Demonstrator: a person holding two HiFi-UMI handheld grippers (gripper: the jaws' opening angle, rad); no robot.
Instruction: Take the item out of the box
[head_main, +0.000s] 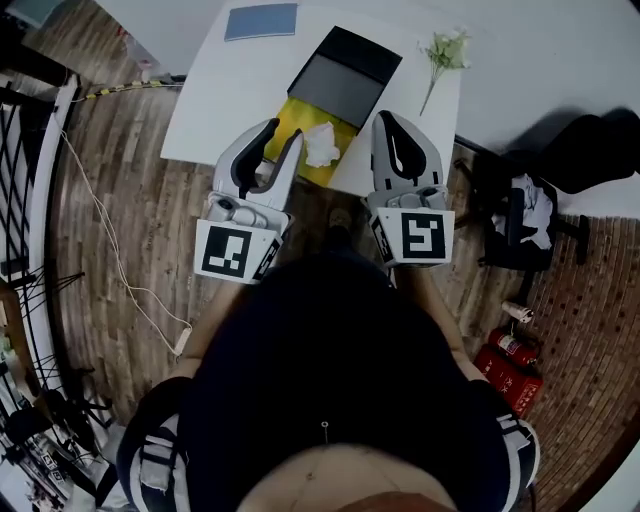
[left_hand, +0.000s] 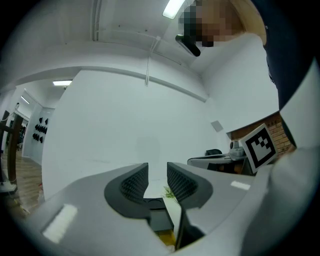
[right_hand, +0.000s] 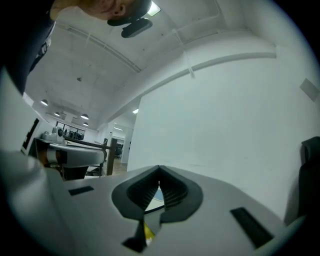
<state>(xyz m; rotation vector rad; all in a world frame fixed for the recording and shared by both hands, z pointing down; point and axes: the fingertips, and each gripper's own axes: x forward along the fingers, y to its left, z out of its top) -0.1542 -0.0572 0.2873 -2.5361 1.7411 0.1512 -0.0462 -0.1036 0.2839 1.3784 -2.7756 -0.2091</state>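
Note:
A black box (head_main: 345, 75) lies open on the white table (head_main: 210, 90). A yellow part (head_main: 287, 118) adjoins it at the near edge, with a crumpled white paper (head_main: 321, 143) on top. Both grippers hover level at the table's near edge. My left gripper (head_main: 284, 135) is open, its jaws apart with nothing between them, just left of the paper. In the left gripper view the left gripper (left_hand: 157, 167) frames the black box (left_hand: 155, 217). My right gripper (head_main: 384, 118) is shut and empty, just right of the paper; the right gripper (right_hand: 159, 169) shows its tips touching.
A blue book (head_main: 261, 20) lies at the table's far side and a flower sprig (head_main: 445, 50) at its right. A black chair (head_main: 520, 225) and red fire extinguishers (head_main: 515, 355) stand to the right. A cable (head_main: 110, 240) runs across the wooden floor at left.

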